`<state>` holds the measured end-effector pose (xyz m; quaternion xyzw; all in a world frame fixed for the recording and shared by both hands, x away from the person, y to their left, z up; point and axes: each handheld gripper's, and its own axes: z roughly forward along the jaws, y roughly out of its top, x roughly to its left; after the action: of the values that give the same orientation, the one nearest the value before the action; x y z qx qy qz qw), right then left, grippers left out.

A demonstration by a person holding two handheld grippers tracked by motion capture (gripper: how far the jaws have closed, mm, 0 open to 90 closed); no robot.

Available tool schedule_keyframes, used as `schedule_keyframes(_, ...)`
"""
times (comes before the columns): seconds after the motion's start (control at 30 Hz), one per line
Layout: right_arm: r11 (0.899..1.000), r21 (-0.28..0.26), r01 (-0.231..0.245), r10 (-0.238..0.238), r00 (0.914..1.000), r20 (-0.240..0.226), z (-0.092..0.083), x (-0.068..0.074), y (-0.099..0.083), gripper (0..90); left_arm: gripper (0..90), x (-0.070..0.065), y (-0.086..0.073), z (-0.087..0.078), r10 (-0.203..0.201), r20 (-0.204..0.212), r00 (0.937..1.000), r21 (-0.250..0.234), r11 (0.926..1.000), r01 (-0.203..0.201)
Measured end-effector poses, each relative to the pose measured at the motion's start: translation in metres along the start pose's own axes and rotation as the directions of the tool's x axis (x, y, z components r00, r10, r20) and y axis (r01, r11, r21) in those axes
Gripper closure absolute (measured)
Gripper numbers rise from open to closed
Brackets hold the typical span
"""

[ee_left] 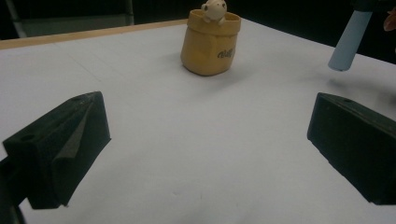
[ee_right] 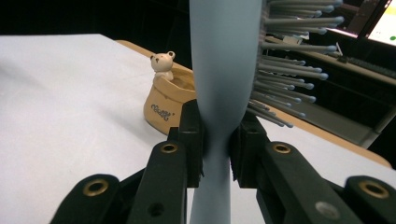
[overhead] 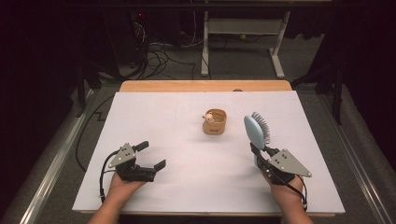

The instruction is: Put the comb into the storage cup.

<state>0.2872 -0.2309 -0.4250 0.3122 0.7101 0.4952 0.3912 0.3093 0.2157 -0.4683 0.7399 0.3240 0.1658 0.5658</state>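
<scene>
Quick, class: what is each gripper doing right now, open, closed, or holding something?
Left gripper: open, holding nothing.
Right gripper: closed on the neck of the blue hairbrush.

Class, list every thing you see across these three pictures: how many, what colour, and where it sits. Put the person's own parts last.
Pale blue plastic hairbrush: one, blue with grey bristles, held upright off the table at the right, neck pinched in the right claw.
Tan sack-shaped ceramic pot: one, tan with dark lettering, standing mid-table.
Small cream bear figurine: one, cream, peeking over the pot's rim.
White table cover: one, white, spread over a wooden tabletop.
White-legged desk frame: one, white, on the floor beyond the table.
Left claw: one, black, near left, jaws wide apart.
Right claw: one, black, near right, shut on the brush.
Hands: two, at the near edge.
</scene>
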Motion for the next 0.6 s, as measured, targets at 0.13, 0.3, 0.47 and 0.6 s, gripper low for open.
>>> schedule_keyframes(0.13,0.999,-0.004,-0.041,0.041,0.9991,-0.012,0.0007,-0.002,-0.0012,78.4,0.3,-0.0001,0.0003,-0.0002,-0.011,0.006,0.9999,0.003,0.9999,0.011)
schedule_keyframes(0.3,0.996,-0.006,-0.089,0.088,0.9955,-0.034,0.0013,-0.0035,-0.0023,78.4,0.6,-0.0017,0.0005,0.0004,-0.002,0.009,1.0,-0.003,1.0,0.002)
schedule_keyframes(0.47,0.99,-0.007,-0.139,0.138,0.9887,-0.058,0.0026,-0.0042,-0.0039,78.4,1.1,-0.0036,0.001,0.0005,0.002,0.017,0.9999,-0.01,0.9999,-0.002)
schedule_keyframes(0.6,0.99,-0.008,-0.143,0.143,0.9877,-0.064,0.003,-0.0037,-0.0042,78.4,1.3,-0.005,0.0011,0.0014,0.003,0.029,0.9996,-0.01,0.9999,-0.003)
